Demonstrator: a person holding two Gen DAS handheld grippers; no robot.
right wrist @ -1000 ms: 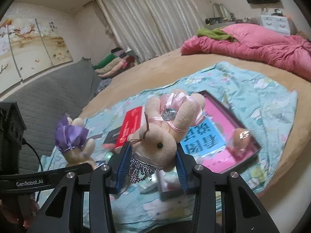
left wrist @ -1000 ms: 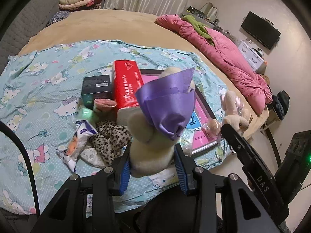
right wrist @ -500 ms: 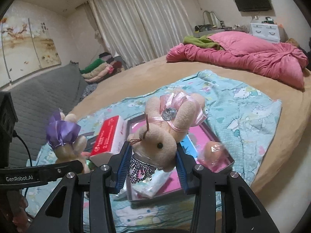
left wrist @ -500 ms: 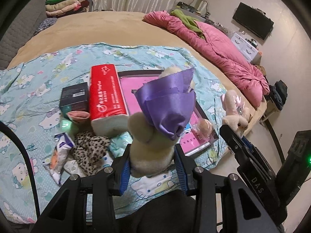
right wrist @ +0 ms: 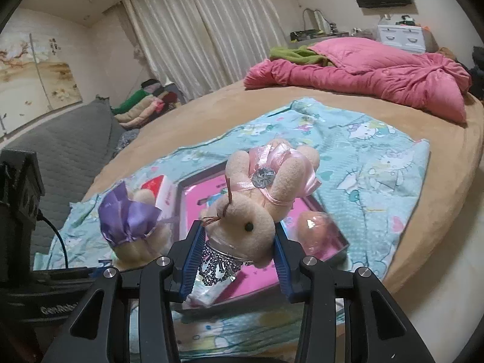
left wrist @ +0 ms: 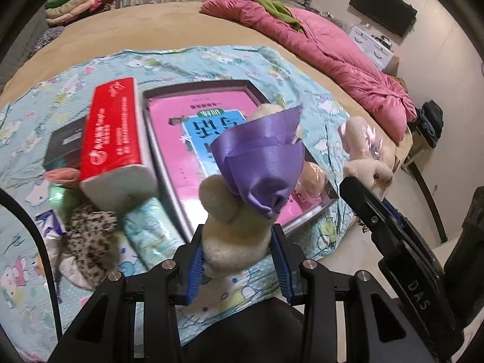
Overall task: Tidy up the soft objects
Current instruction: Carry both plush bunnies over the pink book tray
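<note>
My left gripper (left wrist: 237, 261) is shut on a cream plush toy with a purple ribbon (left wrist: 239, 220), held above the near edge of the pink tray (left wrist: 169, 139). The same toy (right wrist: 130, 230) shows at the left of the right wrist view. My right gripper (right wrist: 239, 260) is shut on a beige plush bunny with a pink bow and a silver chain (right wrist: 257, 199), hanging over the tray (right wrist: 193, 199). That bunny (left wrist: 363, 157) also appears at the right of the left wrist view. A round pink soft ball (left wrist: 311, 178) lies in the tray's near corner.
On the light-blue cartoon sheet (left wrist: 196, 63) lie a red tissue pack (left wrist: 112, 139), a black box (left wrist: 63, 142), a leopard-print cloth (left wrist: 87, 230) and small packets. A pink quilt (right wrist: 378, 75) is heaped at the bed's far side. Folded clothes (right wrist: 142, 106) are stacked by the curtains.
Both grippers have moved toward the tray with their toys; the tray and tissue pack now sit closer and larger in the left view. Neither grip has changed.
</note>
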